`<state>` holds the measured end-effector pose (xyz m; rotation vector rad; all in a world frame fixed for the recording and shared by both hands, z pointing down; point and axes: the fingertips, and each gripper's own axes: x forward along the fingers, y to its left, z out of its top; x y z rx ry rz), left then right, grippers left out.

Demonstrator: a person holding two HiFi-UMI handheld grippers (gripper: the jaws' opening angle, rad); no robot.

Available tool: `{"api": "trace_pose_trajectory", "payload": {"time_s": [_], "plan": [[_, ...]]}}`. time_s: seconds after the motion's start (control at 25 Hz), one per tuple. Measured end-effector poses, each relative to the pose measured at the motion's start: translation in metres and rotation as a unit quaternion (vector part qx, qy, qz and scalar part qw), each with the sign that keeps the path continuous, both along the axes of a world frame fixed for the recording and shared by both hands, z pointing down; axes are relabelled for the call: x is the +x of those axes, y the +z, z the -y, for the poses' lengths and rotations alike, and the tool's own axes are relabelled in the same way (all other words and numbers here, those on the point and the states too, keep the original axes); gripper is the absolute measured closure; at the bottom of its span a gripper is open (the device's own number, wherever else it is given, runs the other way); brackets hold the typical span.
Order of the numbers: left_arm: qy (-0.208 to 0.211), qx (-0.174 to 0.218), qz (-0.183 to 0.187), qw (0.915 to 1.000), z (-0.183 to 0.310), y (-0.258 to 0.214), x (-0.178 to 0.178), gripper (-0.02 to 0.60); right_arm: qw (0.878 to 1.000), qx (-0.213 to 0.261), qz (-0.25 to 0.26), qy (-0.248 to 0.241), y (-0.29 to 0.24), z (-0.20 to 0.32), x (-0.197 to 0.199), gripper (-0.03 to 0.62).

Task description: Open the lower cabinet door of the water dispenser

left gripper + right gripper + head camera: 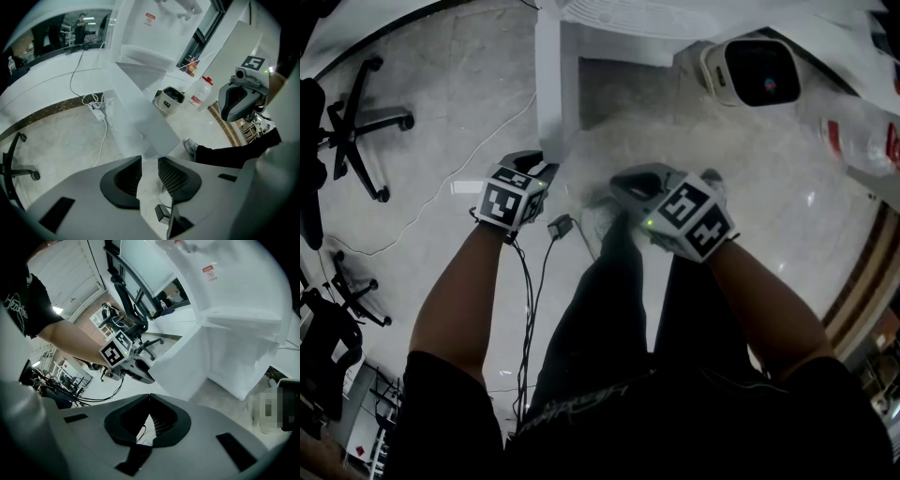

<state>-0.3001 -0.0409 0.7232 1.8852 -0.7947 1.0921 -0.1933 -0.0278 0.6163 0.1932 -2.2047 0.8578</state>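
The left claw [150, 160] is clenched on the free edge of the lower cabinet door [140, 117], near its bottom corner. Gripping there, presumably far from the hinge, gives the most leverage for the swing. The door stands well out from the water dispenser [154, 33]. It runs from the upper centre of the left gripper view down into the jaws and is a thin, flat, smooth white panel. The right claw [149, 398] is closed tip to tip on nothing and held to one side, apparently to keep clear of the door's arc. Underfoot is a glossy, pale, marbled floor [422, 169]
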Motion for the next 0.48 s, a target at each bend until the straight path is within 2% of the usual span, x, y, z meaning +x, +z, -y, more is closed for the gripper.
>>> {"api": "trace_pose_trajectory", "payload": {"time_s": [0.24, 0.48], "plan": [[0.032, -0.004, 0.018, 0.9993, 0.0, 0.0, -0.018, 0.477, 1.0, 0.003, 0.001, 0.003, 0.001, 0.004, -0.014, 0.582], [0.04, -0.007, 0.03, 0.9987, 0.001, 0.001, -0.033, 0.477, 1.0, 0.004, 0.002, 0.007, 0.0, 0.006, -0.023, 0.582]]}}
